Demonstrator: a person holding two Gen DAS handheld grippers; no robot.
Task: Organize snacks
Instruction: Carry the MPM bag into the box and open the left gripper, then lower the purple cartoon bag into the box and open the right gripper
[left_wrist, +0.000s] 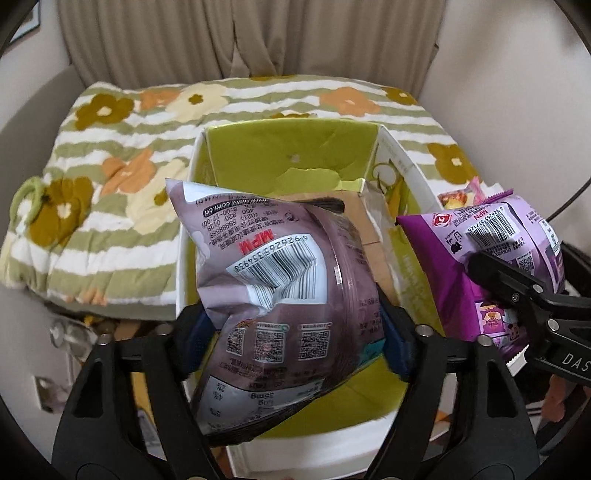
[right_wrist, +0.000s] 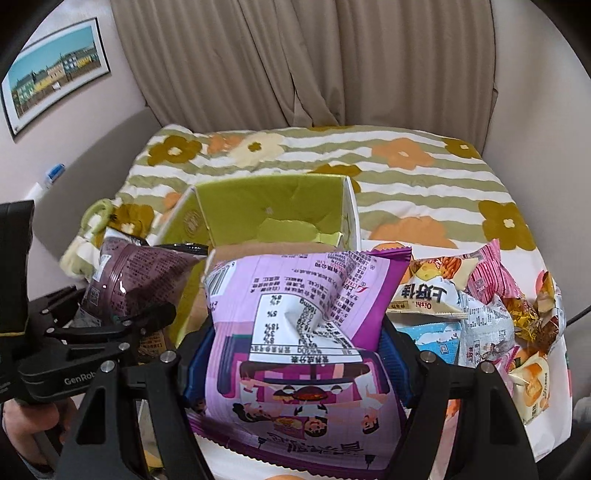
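Note:
A brown-purple snack bag hangs between the spread fingers of my left gripper, over the open box, which is white outside and green inside. The pads stand at the bag's sides without clearly pinching it. To the right, my right gripper is shut on a bright purple snack bag, held just in front of the box. The purple bag and one right finger also show at the right edge of the left wrist view. In the right wrist view, the brown-purple bag and the left gripper appear at the left.
Several loose snack packets lie piled on a white cloth right of the box. The box rests on a striped flowered blanket, where a green ring lies at the left. Brown cardboard lies inside the box. Curtains hang behind.

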